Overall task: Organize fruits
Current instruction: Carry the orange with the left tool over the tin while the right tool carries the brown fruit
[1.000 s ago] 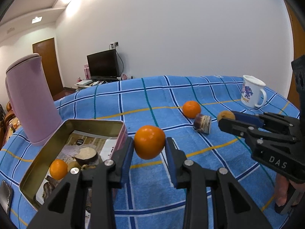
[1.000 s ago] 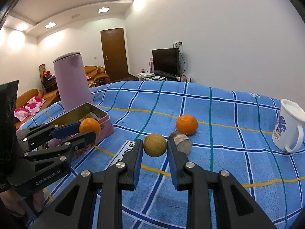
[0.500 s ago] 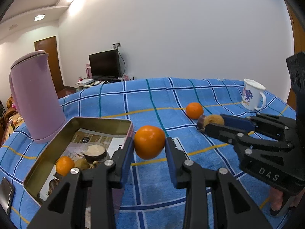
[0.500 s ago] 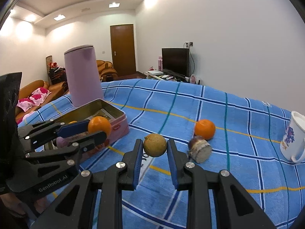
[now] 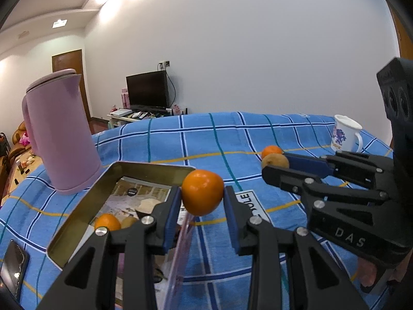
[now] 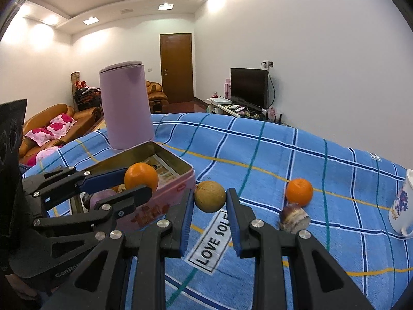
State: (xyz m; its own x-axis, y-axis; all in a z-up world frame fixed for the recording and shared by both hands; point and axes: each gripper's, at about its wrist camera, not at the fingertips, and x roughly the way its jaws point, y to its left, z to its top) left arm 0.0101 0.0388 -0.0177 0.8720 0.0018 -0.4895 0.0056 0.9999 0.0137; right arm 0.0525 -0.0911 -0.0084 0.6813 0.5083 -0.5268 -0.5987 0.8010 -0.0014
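Note:
My left gripper (image 5: 202,197) is shut on an orange (image 5: 202,190), which hangs over the right rim of the open metal tin (image 5: 85,206). Inside the tin lie a small orange (image 5: 107,222) and other fruit, partly hidden by my fingers. My right gripper (image 6: 209,202) is shut on a brownish round fruit (image 6: 209,195), held above the cloth just right of the tin (image 6: 178,159). In the right wrist view the left gripper (image 6: 138,180) shows with its orange (image 6: 141,175). Another orange (image 6: 299,191) and a purple-and-white piece (image 6: 293,217) rest on the blue checked cloth.
A tall pink jug (image 5: 60,139) stands behind the tin. A white mug (image 6: 402,204) sits at the far right of the table. A phone (image 5: 14,266) lies by the near left edge. A sofa and a TV are beyond the table.
Both grippers have carried their fruit leftward toward the tin. The left orange now hangs at the tin's rim, and the brown fruit has drawn away from the purple piece and the loose orange.

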